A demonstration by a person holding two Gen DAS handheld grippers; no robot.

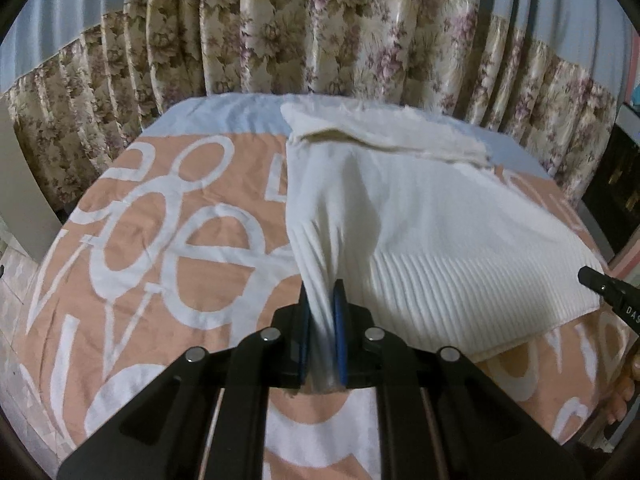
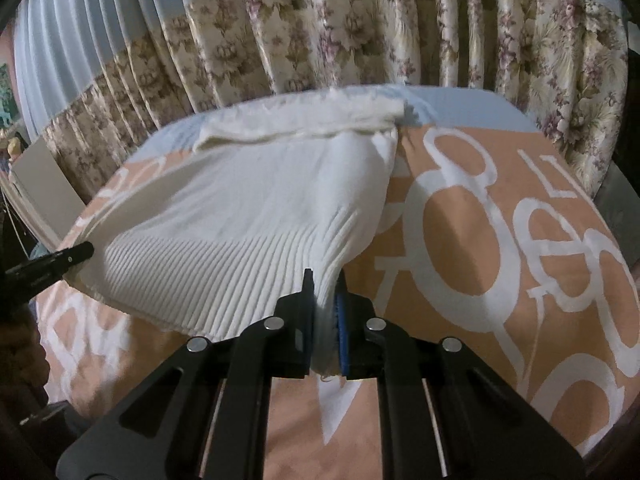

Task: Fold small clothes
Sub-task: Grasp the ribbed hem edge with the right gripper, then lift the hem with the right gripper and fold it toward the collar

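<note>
Cream ribbed garment (image 1: 420, 216) hem pinched by left tool (image 1: 320, 292) and right tool (image 2: 325, 280).

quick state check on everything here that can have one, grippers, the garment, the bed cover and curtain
left gripper: shut on the near left corner of the white knit garment
right gripper: shut on the garment's near right corner
white knit garment: ribbed near hem lifted off the bed, far end doubled over and lying on the cover
bed cover: spread flat, lightly wrinkled
curtain: drawn shut, hanging in pleats
</note>
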